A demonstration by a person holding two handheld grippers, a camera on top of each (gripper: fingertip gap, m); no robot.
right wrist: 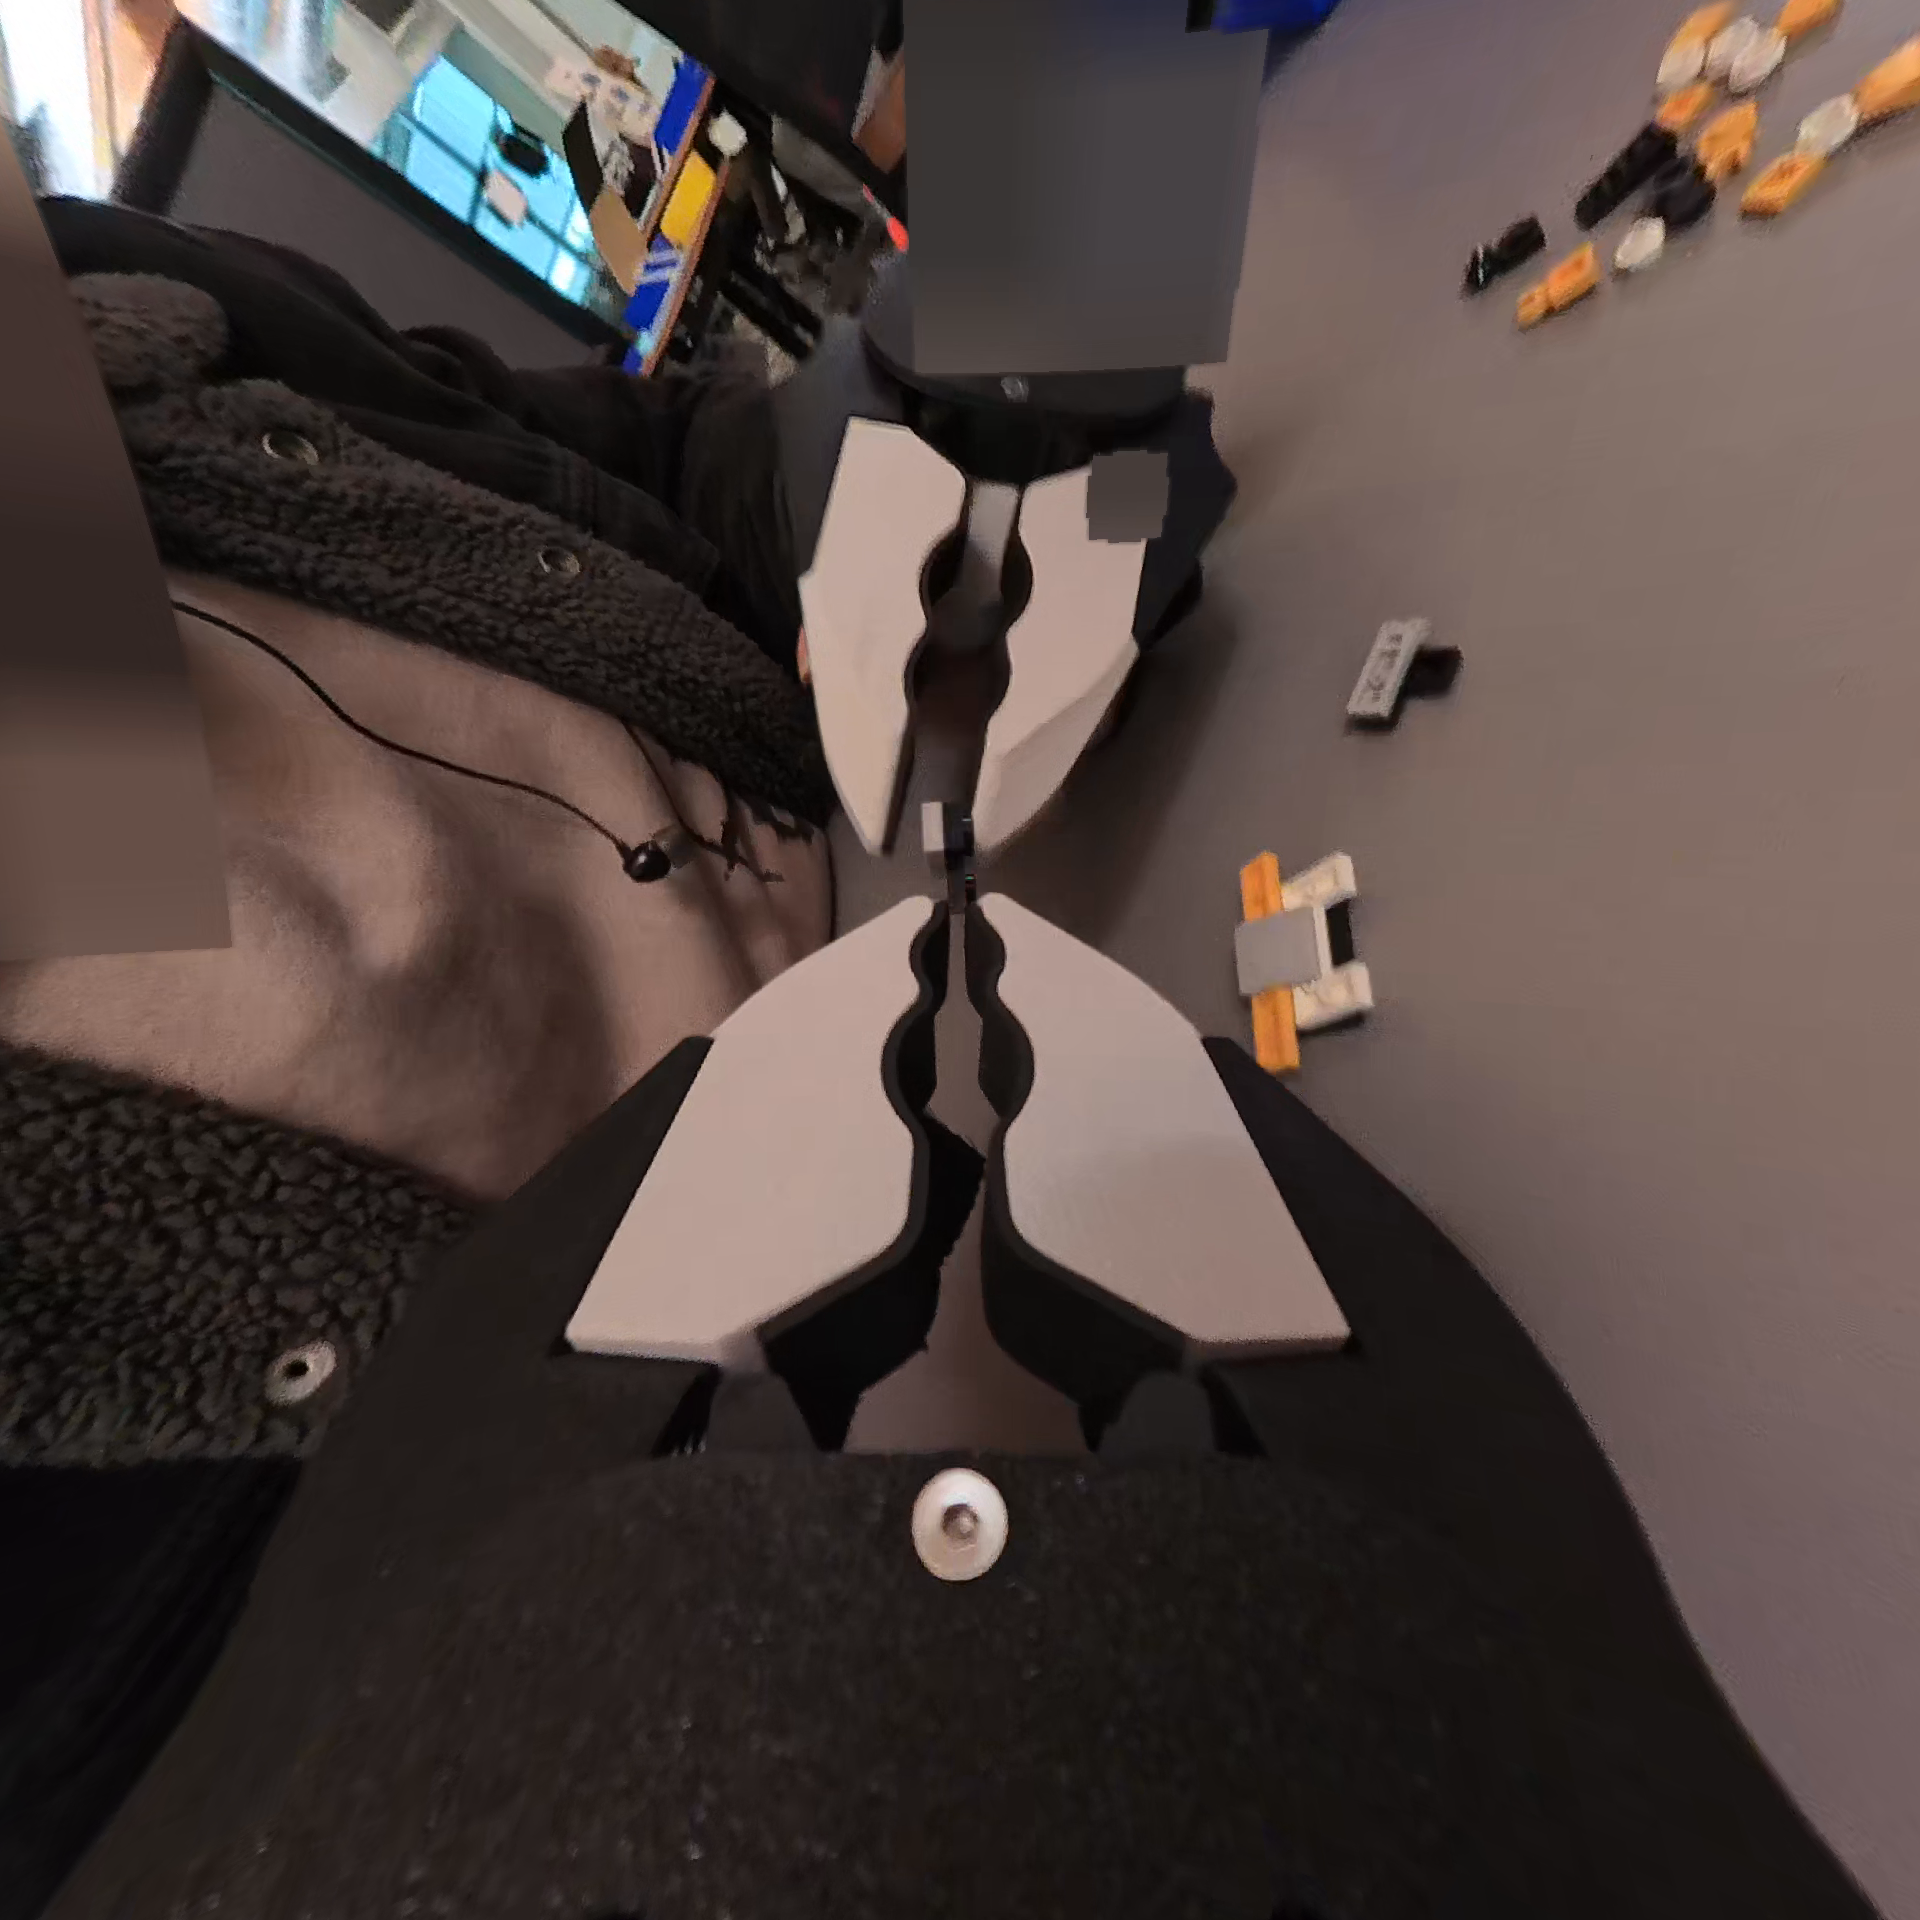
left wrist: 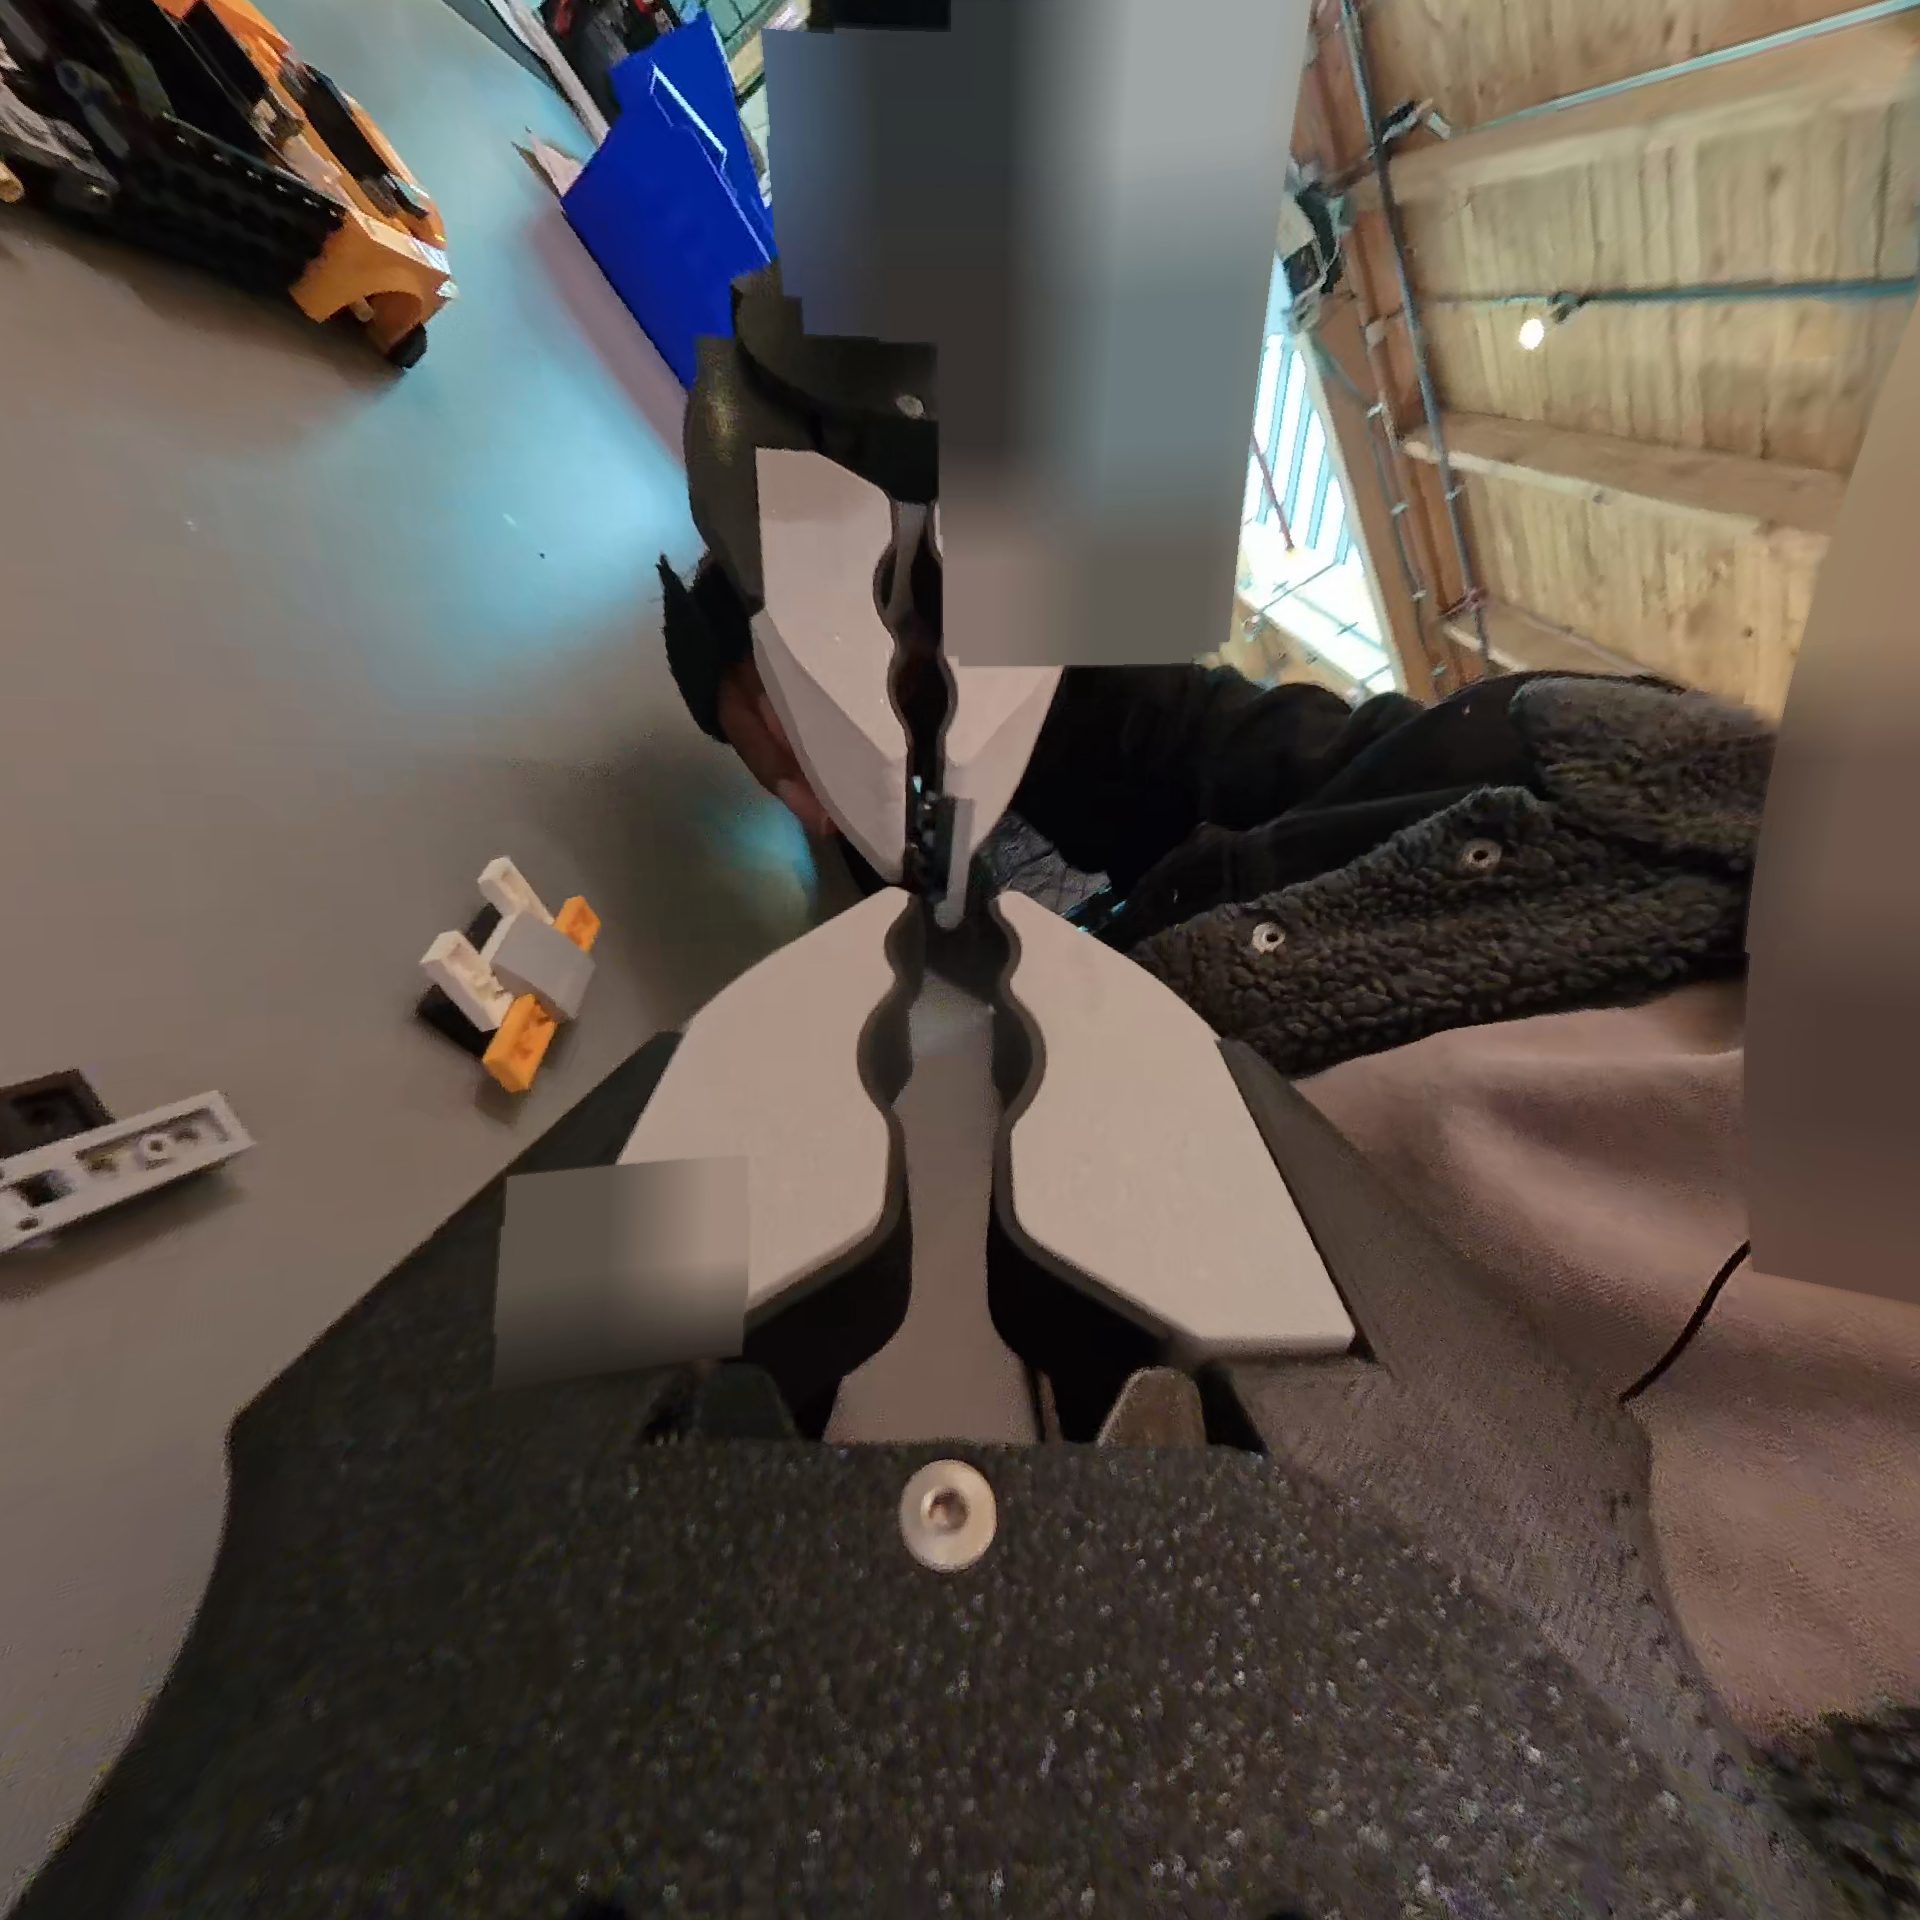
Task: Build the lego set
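My two grippers meet tip to tip above the grey table [left wrist: 312, 644]. My left gripper [left wrist: 951, 916] is shut on a small light grey piece [left wrist: 951, 906], which also shows in the right wrist view [right wrist: 935, 831]. My right gripper [right wrist: 958, 902] is shut on a thin black piece [right wrist: 962, 847], seen from the other side in the left wrist view [left wrist: 928, 831]. The two pieces touch each other between the fingertips. The right gripper [left wrist: 932, 868] shows farther off in the left wrist view, and the left gripper [right wrist: 940, 836] in the right wrist view.
A small white, grey, orange and black assembly [left wrist: 514, 971] [right wrist: 1299, 951] lies on the table. A grey plate with a black brick [left wrist: 104, 1158] [right wrist: 1397, 670] lies beyond it. An orange and black model car [left wrist: 239, 177], a blue box [left wrist: 675, 208] and several loose pieces [right wrist: 1704, 145] stand farther off. A person's fleece jacket [right wrist: 416, 540] is close by. The tips of both grippers are at nearly the same place.
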